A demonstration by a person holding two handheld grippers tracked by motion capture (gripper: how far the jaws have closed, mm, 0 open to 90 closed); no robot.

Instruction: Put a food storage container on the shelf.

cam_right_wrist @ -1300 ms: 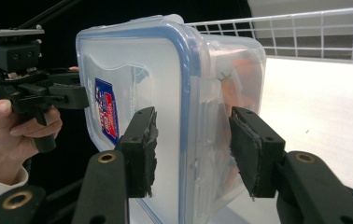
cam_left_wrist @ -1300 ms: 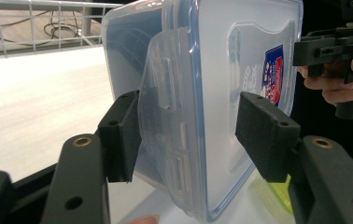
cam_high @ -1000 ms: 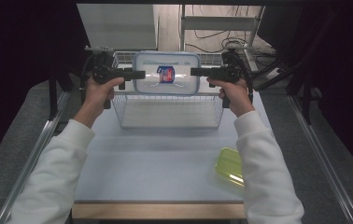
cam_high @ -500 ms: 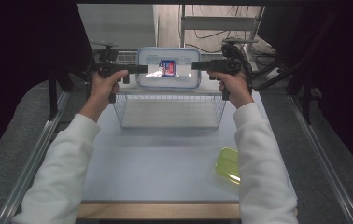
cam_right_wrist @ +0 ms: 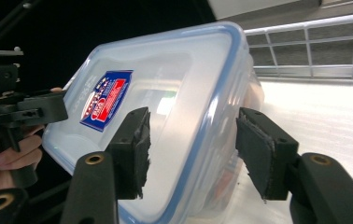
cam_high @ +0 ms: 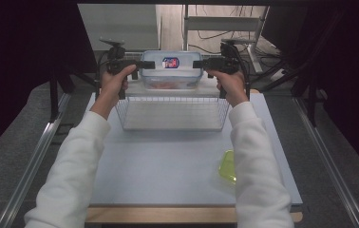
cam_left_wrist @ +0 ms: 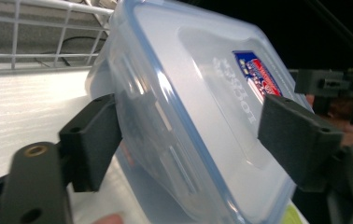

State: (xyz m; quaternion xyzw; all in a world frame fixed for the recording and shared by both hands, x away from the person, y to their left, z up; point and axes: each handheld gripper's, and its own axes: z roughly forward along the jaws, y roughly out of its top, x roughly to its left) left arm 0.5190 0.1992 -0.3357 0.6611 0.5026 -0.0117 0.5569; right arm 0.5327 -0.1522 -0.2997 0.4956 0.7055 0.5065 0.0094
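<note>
A clear plastic box [cam_high: 170, 71] with a blue-rimmed lid and a red-and-blue label sits at the table's far edge, beyond the wire basket [cam_high: 173, 114]. My left gripper [cam_high: 145, 64] is at its left end and my right gripper [cam_high: 197, 64] at its right end. In the left gripper view the box [cam_left_wrist: 198, 107] lies between the jaws of my left gripper [cam_left_wrist: 188, 112], which have just been opening; the pads stand off it. In the right gripper view the box rim [cam_right_wrist: 212, 116] lies between the jaws of my right gripper [cam_right_wrist: 193, 121], which have also just been opening.
The empty wire basket stands on the pale table [cam_high: 168, 166] just in front of the box. A yellow-green lid or dish [cam_high: 229, 166] lies near the front right, beside the person's right sleeve. Metal rails run along both table sides.
Both hands have carried the box away from over the basket to the far edge of the table and slightly down. Both pairs of jaws now stand wider around it.
</note>
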